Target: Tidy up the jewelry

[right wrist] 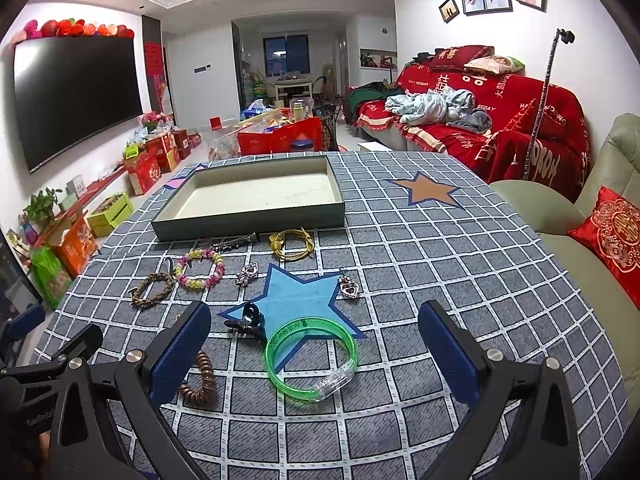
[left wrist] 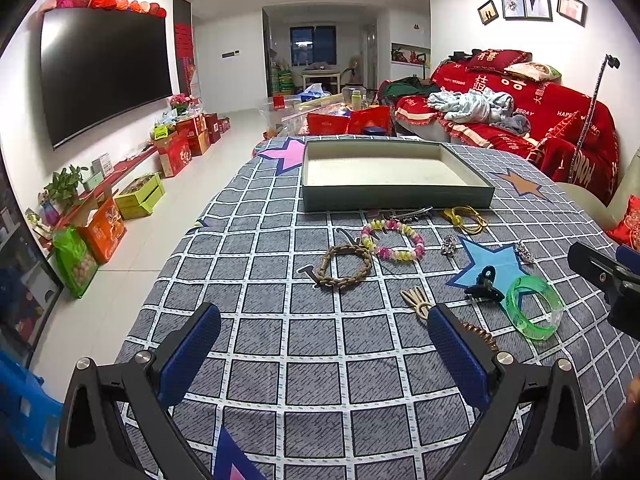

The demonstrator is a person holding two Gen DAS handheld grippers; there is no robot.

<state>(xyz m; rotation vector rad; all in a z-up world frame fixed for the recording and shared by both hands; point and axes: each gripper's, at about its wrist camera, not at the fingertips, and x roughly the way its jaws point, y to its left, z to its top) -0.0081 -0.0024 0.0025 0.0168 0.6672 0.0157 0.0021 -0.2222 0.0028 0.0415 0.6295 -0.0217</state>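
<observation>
Both the left hand-held gripper point(left wrist: 324, 344) and the right hand-held gripper point(right wrist: 316, 344) hover released and empty above the checked desk point(right wrist: 460, 280). A green bangle point(right wrist: 310, 354), braided bracelet point(left wrist: 346, 266), beaded bracelet point(left wrist: 394, 240) and black hair claw point(right wrist: 248, 320) lie scattered before the empty grey tray point(right wrist: 256, 216).
</observation>
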